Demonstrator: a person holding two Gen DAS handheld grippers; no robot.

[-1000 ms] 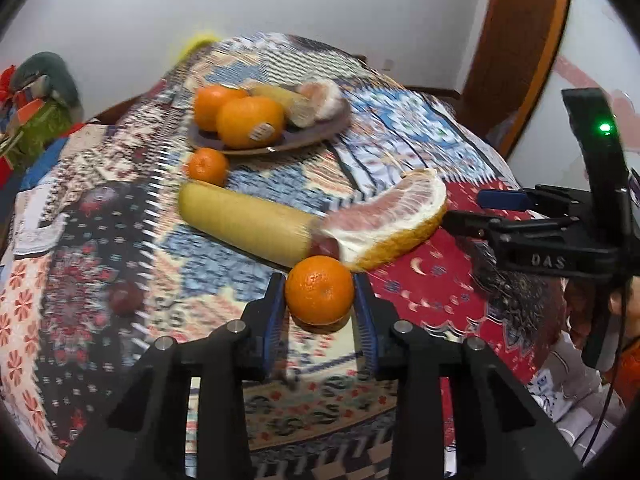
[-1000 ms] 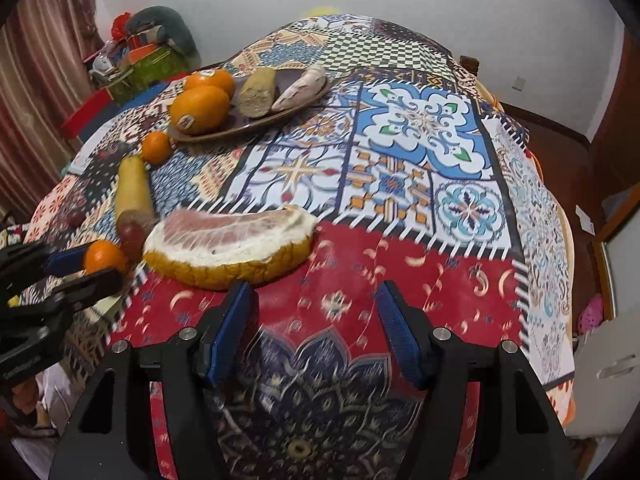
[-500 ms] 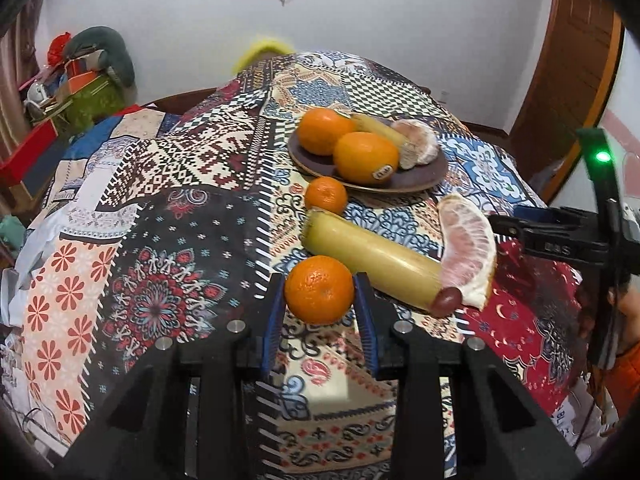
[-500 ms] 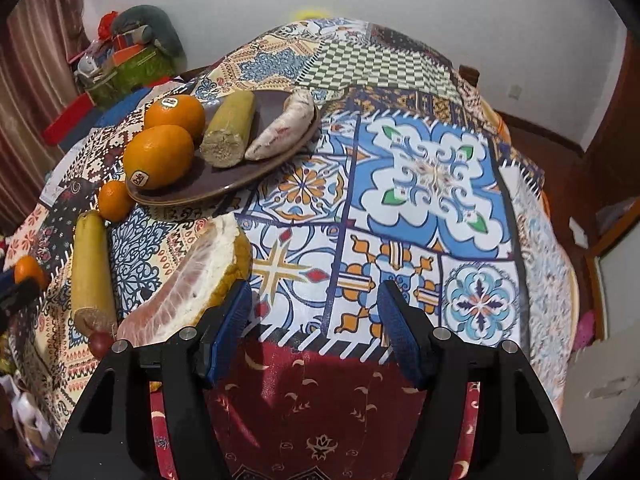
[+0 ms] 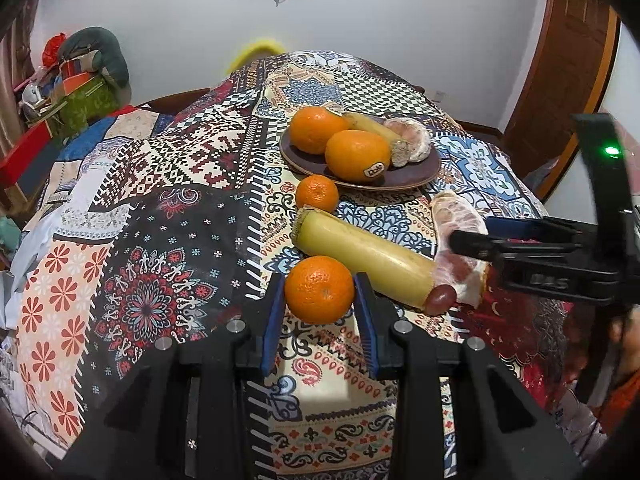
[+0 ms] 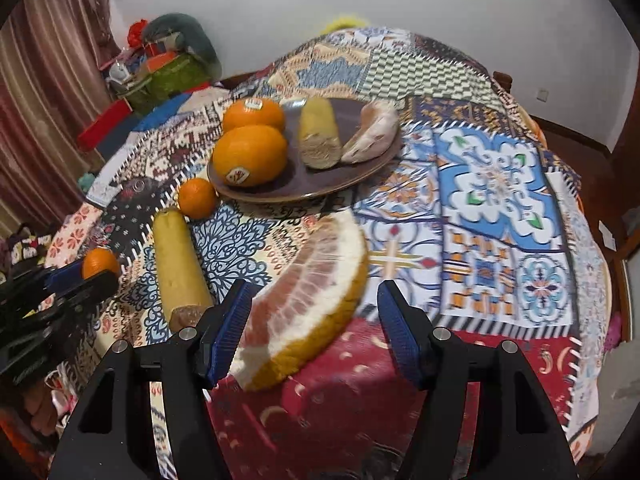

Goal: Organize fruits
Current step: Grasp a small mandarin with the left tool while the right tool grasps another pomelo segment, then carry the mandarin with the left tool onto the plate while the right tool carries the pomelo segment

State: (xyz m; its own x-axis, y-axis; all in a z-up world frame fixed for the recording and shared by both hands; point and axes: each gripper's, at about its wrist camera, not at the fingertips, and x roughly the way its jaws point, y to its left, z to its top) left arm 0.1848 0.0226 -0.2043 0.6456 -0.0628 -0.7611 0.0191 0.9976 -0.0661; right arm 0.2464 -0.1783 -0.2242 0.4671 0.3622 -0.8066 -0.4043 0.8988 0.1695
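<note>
My left gripper is shut on a small mandarin, held just above the patterned cloth. Ahead lie a long yellow fruit piece, a second mandarin and a brown plate holding two oranges, a yellow piece and a peeled segment. A pomelo wedge lies on the cloth between the fingers of my right gripper, which is open; its pads do not press on the wedge. In the left wrist view the right gripper hovers over that wedge.
A small dark red fruit sits at the near end of the long yellow piece. The table is round, its cloth falling away at the right and near edges. Boxes and bags stand against the wall at the back left.
The right gripper has moved over to the pomelo wedge, which now lies between its fingers. The left gripper, still holding the mandarin, has swung so the plate sits nearer the centre of its view.
</note>
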